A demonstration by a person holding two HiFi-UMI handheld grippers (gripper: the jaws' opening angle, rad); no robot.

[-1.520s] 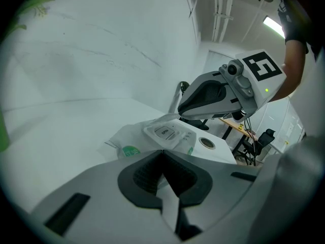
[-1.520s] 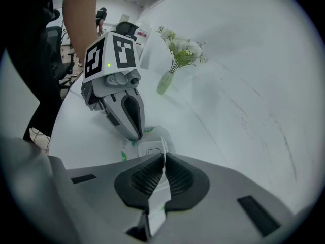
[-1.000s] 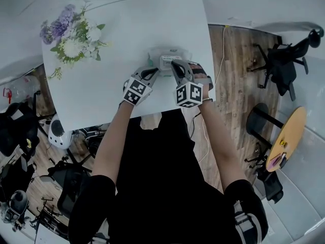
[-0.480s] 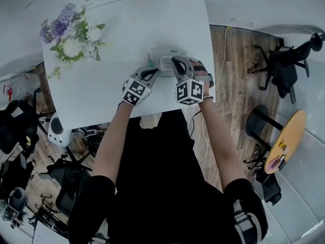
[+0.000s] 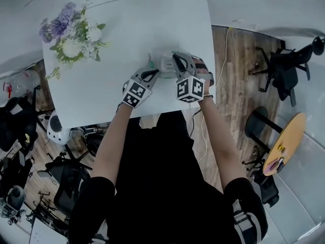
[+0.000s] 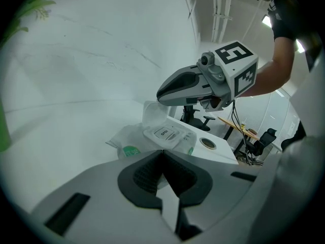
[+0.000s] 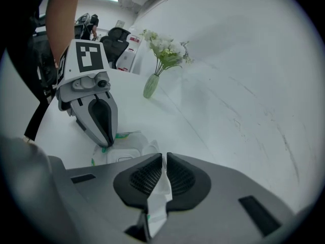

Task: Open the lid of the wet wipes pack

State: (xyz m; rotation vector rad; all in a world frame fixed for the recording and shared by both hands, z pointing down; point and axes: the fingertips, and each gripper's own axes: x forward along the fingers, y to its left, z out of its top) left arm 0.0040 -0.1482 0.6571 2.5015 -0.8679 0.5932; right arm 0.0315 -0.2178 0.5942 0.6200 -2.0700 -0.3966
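Wet wipes pack [image 6: 167,134] sits pinched between left gripper [image 6: 162,155] and right gripper [image 7: 164,159].

Open tabletop [image 5: 147,19] behind wet wipes pack [image 5: 165,62]; flower vase [image 5: 71,37] well left.

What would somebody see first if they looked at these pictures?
Probably the two grippers in the middle: the left gripper and right gripper each pinch an end of the wipes pack near the front edge of the white table. Its lid lies flat, not yet opened. Next come the flowers at the table's far left corner.
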